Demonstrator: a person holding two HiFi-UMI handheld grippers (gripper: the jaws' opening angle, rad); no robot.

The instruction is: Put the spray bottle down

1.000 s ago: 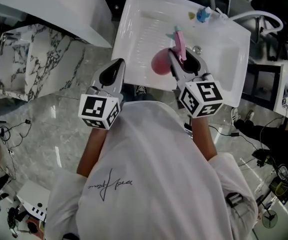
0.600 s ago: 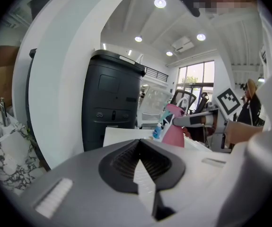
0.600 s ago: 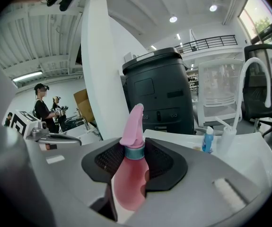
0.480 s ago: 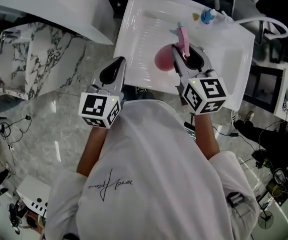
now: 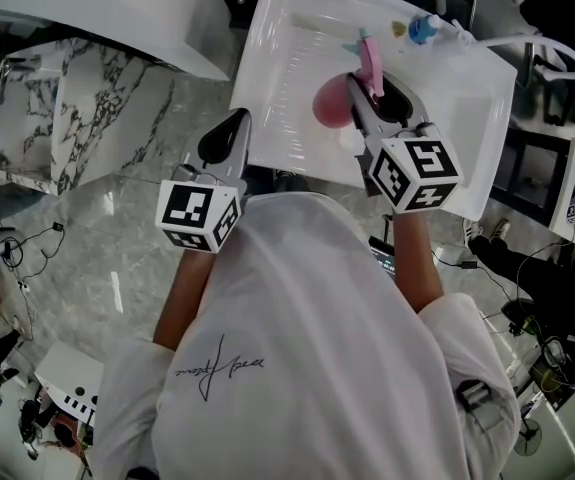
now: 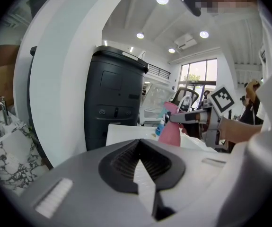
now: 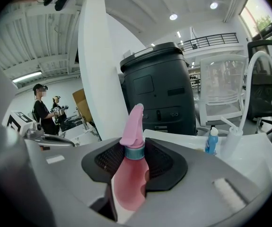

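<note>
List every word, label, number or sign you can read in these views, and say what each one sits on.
Nothing here reads as clear text.
White shirt: dark handwritten-style script, not legible.
Marker cube on the left gripper and marker cube on the right gripper: black-and-white square patterns, no letters.
Small blue bottle: label too small to read.
Pink plastic spray bottle: no print shows.

There is curly black writing (image 5: pixel 219 370) on the back of the person's white shirt (image 5: pixel 307 298), but I can't read it. The cubes (image 5: pixel 199 217) show only black-and-white squares, no words.
</note>
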